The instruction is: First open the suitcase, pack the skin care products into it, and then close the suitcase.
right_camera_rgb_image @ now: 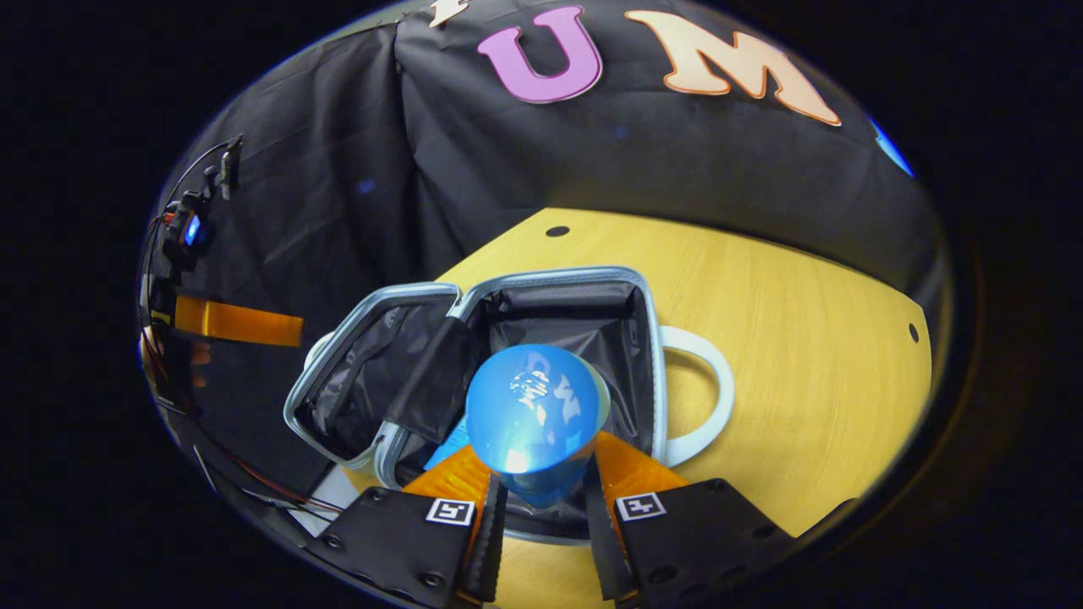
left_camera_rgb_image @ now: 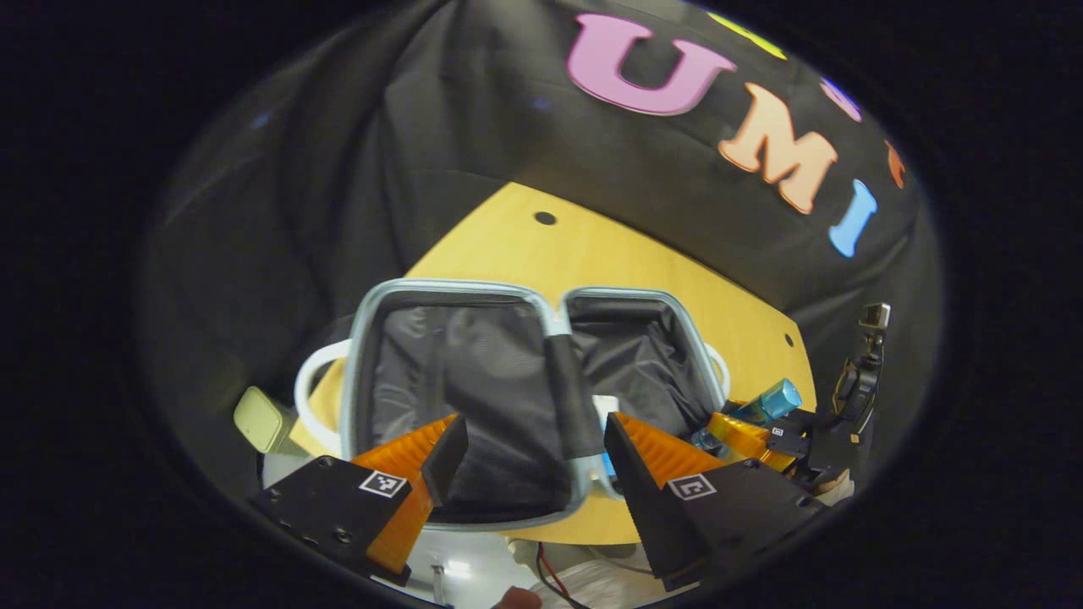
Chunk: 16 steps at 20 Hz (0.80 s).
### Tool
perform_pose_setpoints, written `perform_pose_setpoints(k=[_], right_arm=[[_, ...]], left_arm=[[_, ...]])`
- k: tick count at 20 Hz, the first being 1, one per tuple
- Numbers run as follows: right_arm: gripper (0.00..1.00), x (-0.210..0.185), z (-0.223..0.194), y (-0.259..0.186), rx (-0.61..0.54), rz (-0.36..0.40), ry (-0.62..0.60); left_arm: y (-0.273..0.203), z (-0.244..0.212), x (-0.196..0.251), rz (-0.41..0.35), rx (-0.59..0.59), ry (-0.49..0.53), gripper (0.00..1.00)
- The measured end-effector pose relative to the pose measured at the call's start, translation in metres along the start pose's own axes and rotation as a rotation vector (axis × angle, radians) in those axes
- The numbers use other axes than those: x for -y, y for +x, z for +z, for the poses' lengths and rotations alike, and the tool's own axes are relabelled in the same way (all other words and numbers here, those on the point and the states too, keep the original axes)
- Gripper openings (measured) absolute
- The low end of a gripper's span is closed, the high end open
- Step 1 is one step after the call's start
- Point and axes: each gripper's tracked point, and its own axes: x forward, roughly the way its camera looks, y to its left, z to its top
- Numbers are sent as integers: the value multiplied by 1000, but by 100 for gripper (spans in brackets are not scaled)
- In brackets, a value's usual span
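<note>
The small suitcase lies open on the wooden table, both halves lined in black with a pale blue rim. My left gripper is open over its near edge, its fingers either side of the black middle strap, with nothing between them. To the right, my right gripper holds a blue skin care bottle. In the right gripper view the right gripper is shut on that bottle, which hangs over the right half of the suitcase. A blue and white item lies inside.
The yellow table stretches bare to the right of the suitcase, with small holes near its edges. White handles stick out from the suitcase sides. A pale green object sits off the table's left edge. The left gripper shows at far left.
</note>
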Motion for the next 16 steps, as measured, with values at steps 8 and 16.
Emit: perform_pose_setpoints(k=[8,16], right_arm=[[43,1,-43,34,-185,-24,-31],[55,-6,-19,26,-127,2,8]], left_arm=[[-19,-9,-114,172,59,-234,96],[1,-39,-175,232,-25,-347,96]])
